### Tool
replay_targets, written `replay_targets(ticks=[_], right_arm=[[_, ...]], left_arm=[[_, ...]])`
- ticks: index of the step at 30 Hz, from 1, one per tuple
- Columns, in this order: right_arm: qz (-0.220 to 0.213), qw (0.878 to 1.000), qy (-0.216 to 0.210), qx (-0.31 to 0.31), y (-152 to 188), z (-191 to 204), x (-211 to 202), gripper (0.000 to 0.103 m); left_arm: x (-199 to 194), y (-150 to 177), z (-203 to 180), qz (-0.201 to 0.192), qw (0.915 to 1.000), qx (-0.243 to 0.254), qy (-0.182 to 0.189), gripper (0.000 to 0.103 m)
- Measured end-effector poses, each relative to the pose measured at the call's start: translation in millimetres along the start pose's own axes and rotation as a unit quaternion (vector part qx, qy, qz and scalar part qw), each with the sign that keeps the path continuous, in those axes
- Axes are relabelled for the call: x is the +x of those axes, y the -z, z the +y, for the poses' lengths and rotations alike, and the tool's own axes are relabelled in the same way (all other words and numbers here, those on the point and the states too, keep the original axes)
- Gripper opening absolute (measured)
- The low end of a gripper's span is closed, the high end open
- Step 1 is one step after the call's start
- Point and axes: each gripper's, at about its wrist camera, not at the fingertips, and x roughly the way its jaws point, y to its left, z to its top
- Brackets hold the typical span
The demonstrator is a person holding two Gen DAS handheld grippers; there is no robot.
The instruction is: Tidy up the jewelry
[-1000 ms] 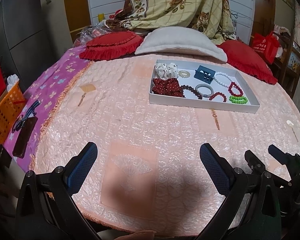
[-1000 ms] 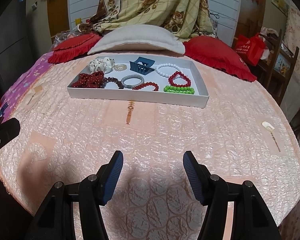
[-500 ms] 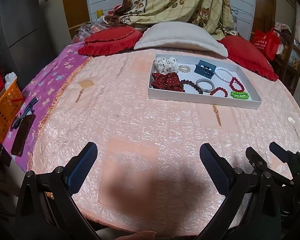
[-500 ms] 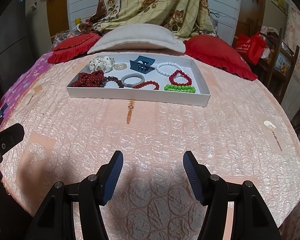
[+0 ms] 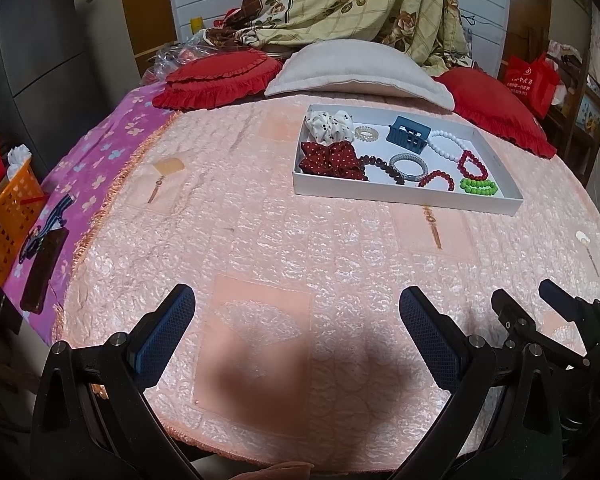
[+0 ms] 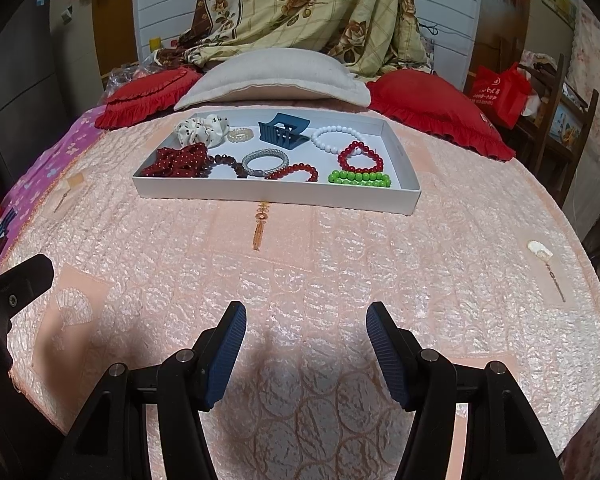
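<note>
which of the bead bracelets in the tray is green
The green bead bracelet, lying flattened at the near right corner of the white tray. The other bead bracelets are red, white or dark brown.

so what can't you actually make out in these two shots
- Dark bead bracelet: its near part is hidden behind the white tray's front wall in the right wrist view.
- Green bracelet: seen edge-on, so the number of strands is unclear.
- Right tongs: cut off by the frame edge in the left wrist view.
- Orange basket: cropped at the left edge, contents mostly hidden.
- Red bag: print too small to read.
</note>
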Motion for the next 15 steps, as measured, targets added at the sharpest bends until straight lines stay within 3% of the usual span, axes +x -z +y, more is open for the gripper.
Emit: replay_targets(ticks=[15], right_arm=[[-0.002, 1.0, -0.001, 0.0, -0.5, 0.3, -1.5, 0.06]], left_arm=[[1.4, 0.3, -1.7, 0.001, 1.0, 0.001, 0.0, 0.102]])
